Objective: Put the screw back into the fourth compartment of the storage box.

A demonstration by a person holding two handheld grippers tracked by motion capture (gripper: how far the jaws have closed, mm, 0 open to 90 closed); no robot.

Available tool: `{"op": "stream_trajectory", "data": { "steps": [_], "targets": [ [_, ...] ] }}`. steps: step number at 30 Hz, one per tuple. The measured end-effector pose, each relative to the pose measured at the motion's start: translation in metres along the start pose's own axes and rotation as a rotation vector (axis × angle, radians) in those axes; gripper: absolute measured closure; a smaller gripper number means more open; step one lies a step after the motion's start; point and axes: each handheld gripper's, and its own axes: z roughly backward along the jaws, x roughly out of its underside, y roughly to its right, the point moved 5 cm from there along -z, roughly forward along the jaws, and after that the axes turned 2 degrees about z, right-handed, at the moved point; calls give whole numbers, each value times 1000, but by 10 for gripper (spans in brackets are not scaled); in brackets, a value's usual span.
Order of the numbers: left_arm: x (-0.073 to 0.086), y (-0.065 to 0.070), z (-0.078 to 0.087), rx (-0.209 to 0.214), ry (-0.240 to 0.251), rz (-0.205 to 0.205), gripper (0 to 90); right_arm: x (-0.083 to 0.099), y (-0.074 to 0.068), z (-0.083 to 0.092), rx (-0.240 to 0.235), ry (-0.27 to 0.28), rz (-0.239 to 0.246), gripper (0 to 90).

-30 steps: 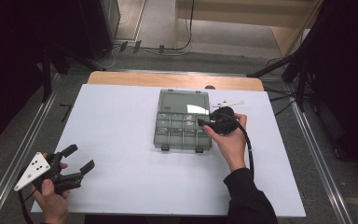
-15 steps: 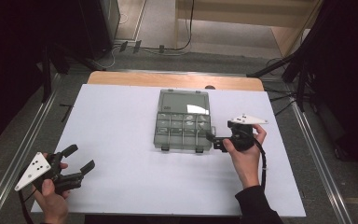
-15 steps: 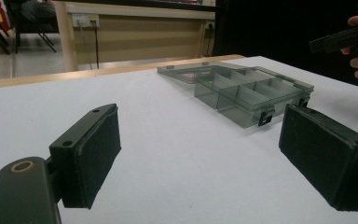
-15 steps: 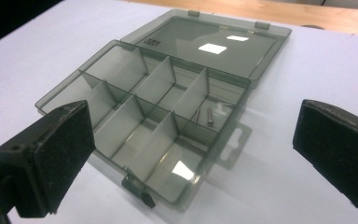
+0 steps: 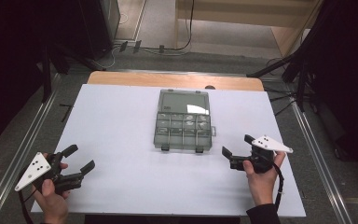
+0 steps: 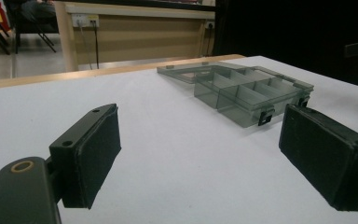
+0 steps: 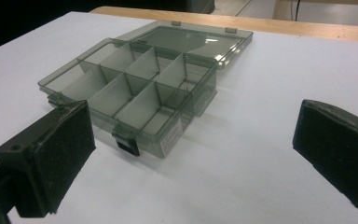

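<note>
A smoky clear compartment box [image 5: 183, 130] lies open at the middle of the white table [image 5: 116, 121], its lid [image 5: 185, 101] folded flat toward the far side and its compartments looking empty. My left gripper [image 5: 81, 157] rests open at the front left, well away from the box [image 6: 242, 91], with nothing between its pads [image 6: 200, 154]. My right gripper [image 5: 236, 145] is at the front right, a short way off the box's near right corner [image 7: 135, 79]. Its jaws have just been opening and stand open [image 7: 193, 154] with nothing between them.
A wooden strip [image 5: 175, 80] runs along the table's far edge, with a small dark item [image 5: 209, 87] on it. Metal floor rails [image 5: 25, 140] flank the table. Black stand legs [image 5: 303, 70] and cables stand beyond the far corners.
My right gripper has drawn away from the box's right side toward the table's front right, and its jaws have spread. The left gripper has stayed put.
</note>
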Motion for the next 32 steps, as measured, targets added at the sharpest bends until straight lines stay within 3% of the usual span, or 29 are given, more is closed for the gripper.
{"op": "stream_trajectory", "data": {
  "steps": [9, 14, 17, 20, 32],
  "targets": [
    [0, 0, 0, -1, -1, -1, 127, 21, 5, 27, 16, 38, -11, 0],
    [0, 0, 0, -4, -2, -1, 127, 35, 14, 40, 42, 49, -15, 0],
    [0, 0, 0, -4, -2, -2, 127, 40, 19, 49, 28, 71, -33, 0],
    [0, -1, 1, -5, -2, -2, 127, 45, 22, 57, 47, 77, -21, 0],
    [1, -1, 0, -6, -4, -3, 127, 53, 25, 69, 54, 86, -35, 0]
  ]
}}
